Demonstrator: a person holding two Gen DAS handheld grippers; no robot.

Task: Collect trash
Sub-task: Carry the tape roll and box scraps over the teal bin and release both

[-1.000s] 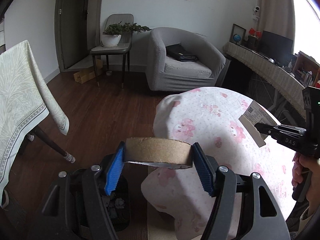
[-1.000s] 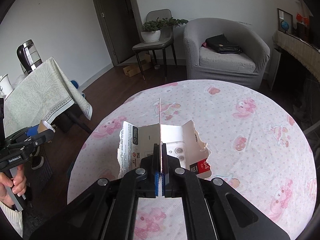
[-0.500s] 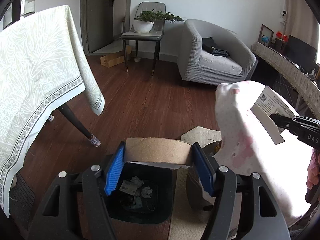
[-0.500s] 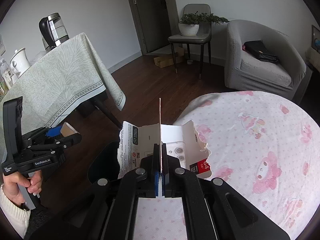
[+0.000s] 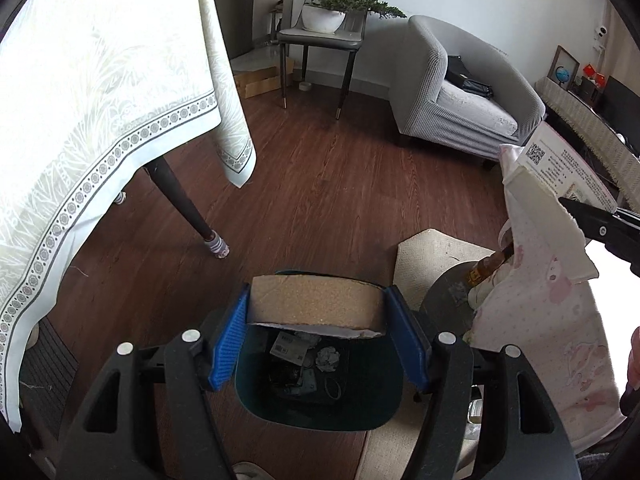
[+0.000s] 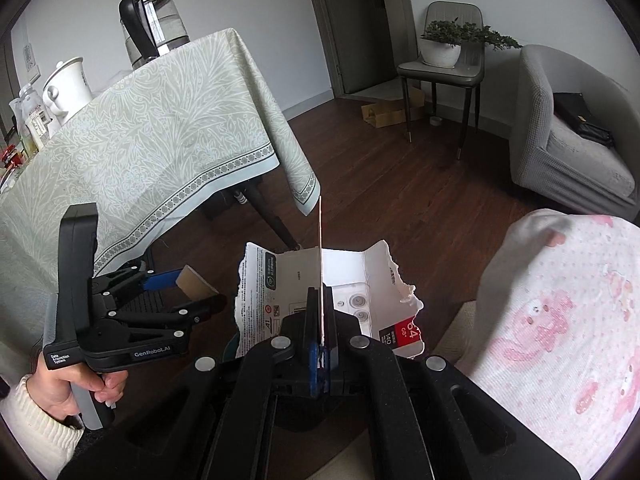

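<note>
My left gripper (image 5: 318, 312) is shut on a brown cardboard tape-roll core (image 5: 316, 306) and holds it right above the open dark green trash bin (image 5: 372, 416), which has paper scraps inside. In the right wrist view the left gripper (image 6: 192, 292) shows at the left with the cardboard core (image 6: 196, 282). My right gripper (image 6: 320, 356) is shut on a torn white printed carton (image 6: 360, 300), held upright off the round table's left edge. The carton also shows at the right in the left wrist view (image 5: 560, 168).
A round table with a pink cartoon cloth (image 6: 560, 320) is at the right. A table with a pale green cloth (image 5: 80, 100) and dark legs stands to the left, with a kettle (image 6: 154, 20) on it. A grey armchair (image 5: 460, 92) and a chair with a plant (image 5: 324, 28) stand behind. A beige mat (image 5: 432, 252) lies by the bin.
Both grippers have swung left off the pink table toward the floor. The left gripper with the cardboard core has come down over the bin, and the right gripper with the carton has followed.
</note>
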